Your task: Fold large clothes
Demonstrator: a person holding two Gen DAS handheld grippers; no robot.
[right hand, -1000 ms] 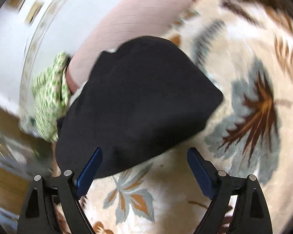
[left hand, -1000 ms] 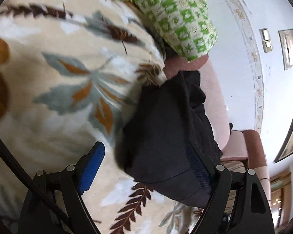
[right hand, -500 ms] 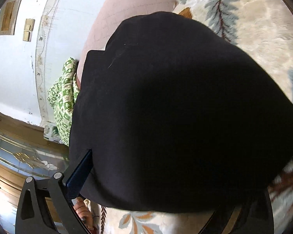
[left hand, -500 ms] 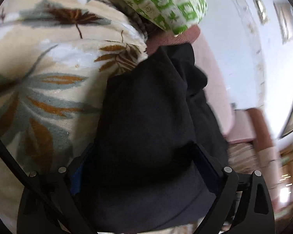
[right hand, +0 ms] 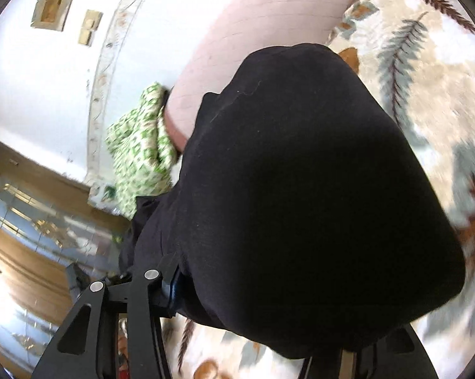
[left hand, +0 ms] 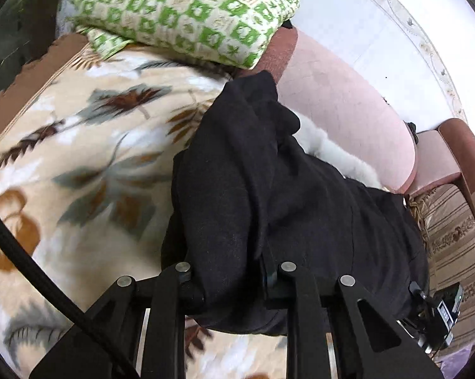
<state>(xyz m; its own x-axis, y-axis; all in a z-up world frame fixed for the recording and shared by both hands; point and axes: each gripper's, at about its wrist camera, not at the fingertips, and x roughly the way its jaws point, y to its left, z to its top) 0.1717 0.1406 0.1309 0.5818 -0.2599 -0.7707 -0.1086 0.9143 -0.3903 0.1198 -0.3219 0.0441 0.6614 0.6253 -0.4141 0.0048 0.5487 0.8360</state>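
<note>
A black garment [left hand: 269, 195] lies bunched on a cream blanket with leaf print [left hand: 79, 164]. In the left wrist view my left gripper [left hand: 231, 278] has its jaws drawn in on a fold of the garment's near edge. In the right wrist view the same garment [right hand: 300, 189] fills the middle and drapes over my right gripper [right hand: 253, 309]. Its left finger [right hand: 171, 284] presses against the cloth; its right finger is hidden under the fabric.
A green-and-white patterned pillow [left hand: 187, 15] lies at the blanket's far end and shows in the right wrist view [right hand: 139, 154]. A pink padded headboard [left hand: 341, 107] runs along the white wall. A striped beige cushion [left hand: 452, 246] sits at right.
Both grippers moved in onto the black garment. The left jaws went from wide open to closed on a fold. The right gripper's jaws narrowed around the cloth's edge.
</note>
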